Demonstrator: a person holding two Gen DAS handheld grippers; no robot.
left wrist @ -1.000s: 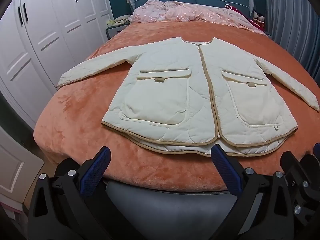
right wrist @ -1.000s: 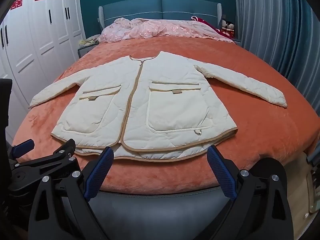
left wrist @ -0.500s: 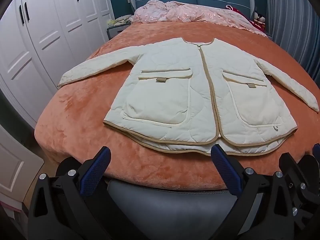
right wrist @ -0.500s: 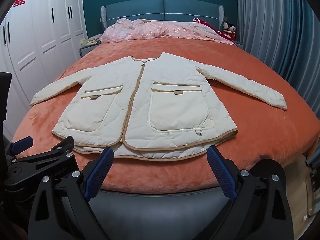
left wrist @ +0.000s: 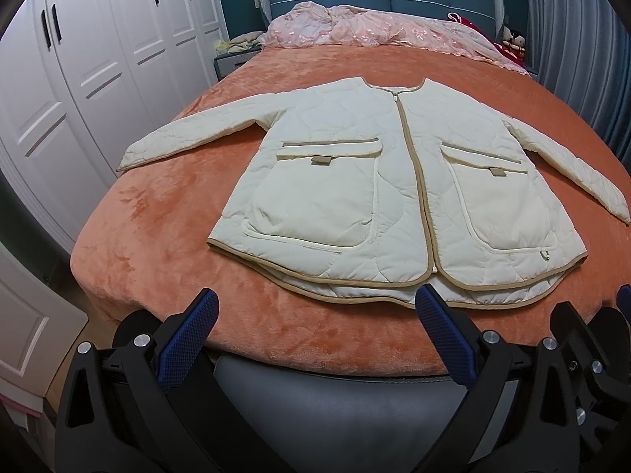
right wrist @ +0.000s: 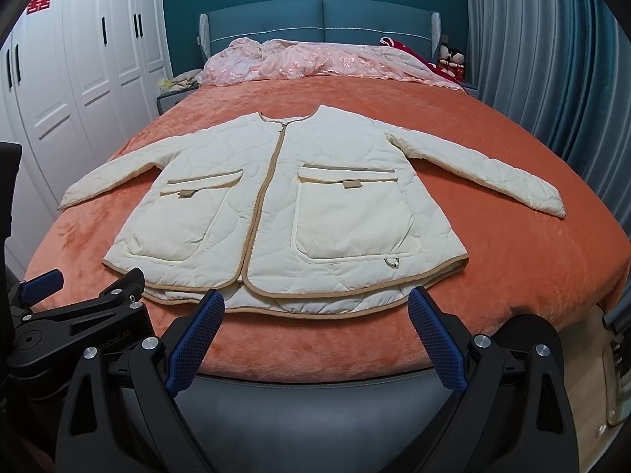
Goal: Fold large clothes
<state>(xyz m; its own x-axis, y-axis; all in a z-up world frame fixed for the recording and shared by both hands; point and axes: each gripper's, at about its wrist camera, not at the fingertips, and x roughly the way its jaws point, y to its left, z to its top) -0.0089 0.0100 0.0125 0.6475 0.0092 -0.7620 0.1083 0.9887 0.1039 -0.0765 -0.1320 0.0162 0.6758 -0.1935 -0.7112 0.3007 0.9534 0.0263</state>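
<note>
A cream quilted jacket (left wrist: 394, 181) is lying flat, front up and zipped, on the orange blanket of the bed (left wrist: 165, 236), both sleeves spreading outward and its tan-trimmed hem facing the foot edge. The left tool (left wrist: 321, 329) and the right tool (right wrist: 315, 325) are hovering side by side near that hem, each with its blue pads (right wrist: 195, 339) standing wide apart, gripping nothing.

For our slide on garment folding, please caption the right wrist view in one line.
Open right gripper hovers at the bed's foot before a cream quilted jacket laid flat, sleeves spread, on an orange blanket.
</note>
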